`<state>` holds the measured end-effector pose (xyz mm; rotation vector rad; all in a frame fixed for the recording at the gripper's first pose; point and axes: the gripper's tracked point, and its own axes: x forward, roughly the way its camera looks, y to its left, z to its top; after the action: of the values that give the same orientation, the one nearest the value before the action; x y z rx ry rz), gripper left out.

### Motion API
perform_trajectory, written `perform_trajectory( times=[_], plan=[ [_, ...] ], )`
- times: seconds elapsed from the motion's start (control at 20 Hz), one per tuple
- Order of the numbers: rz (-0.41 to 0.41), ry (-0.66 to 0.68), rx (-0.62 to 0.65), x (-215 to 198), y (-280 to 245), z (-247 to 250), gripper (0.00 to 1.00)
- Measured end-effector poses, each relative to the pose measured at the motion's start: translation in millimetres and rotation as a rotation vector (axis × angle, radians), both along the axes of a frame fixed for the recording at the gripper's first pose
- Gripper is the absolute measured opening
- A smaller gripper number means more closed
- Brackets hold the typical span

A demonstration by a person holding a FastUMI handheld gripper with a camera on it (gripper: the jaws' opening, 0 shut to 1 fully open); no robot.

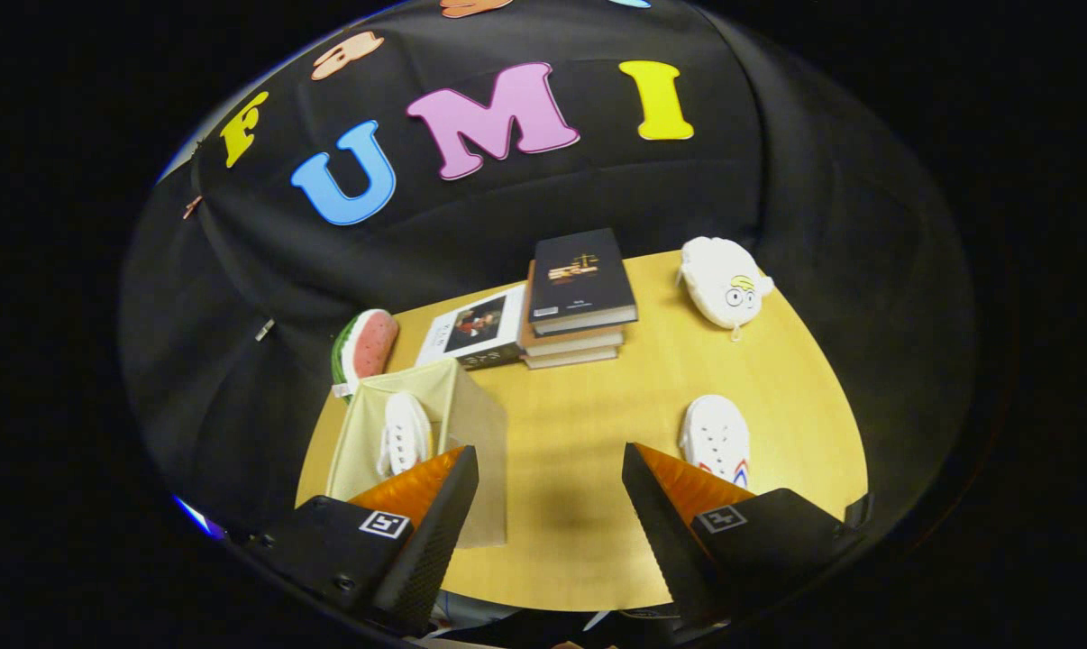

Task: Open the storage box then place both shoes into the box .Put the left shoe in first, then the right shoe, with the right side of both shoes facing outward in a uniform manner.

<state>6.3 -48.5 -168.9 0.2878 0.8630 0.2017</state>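
Shoes: one (406,433) boxed, one (717,439) out.

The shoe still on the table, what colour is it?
White, with red and blue stripes on its side; the shoe shows best in the gripper view, just beyond the open gripper.

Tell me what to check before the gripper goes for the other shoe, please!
1. Storage box open: ok, its top is open.
2. First shoe inside the box: ok, it sits in there.
3. Second shoe free to grab: ok, it lies alone on the table, just beyond one fingertip.
4. Gripper empty and open: ok, fingers wide apart, nothing between them.
5. Which shoe is left or right: cannot tell.
6. Stack of books, watermelon toy and white plush out of the way: ok, all farther back.
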Motion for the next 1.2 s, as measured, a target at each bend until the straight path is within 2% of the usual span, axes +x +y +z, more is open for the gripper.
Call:
perform_trajectory(
  times=[0.25, 0.45, 0.8, 1.0, 1.2],
  plan=[
    [-0.045, 0.062, -0.051, -5, -78, -43, 0.99],
    [-0.016, 0.107, -0.088, -15, -116, -78, 0.99],
    [0.117, 0.210, -0.173, -39, -150, -152, 0.99],
    [0.144, 0.272, -0.185, -41, -156, -185, 0.99],
    [0.139, 0.296, -0.178, -27, -157, -206, 0.99]
  ],
)
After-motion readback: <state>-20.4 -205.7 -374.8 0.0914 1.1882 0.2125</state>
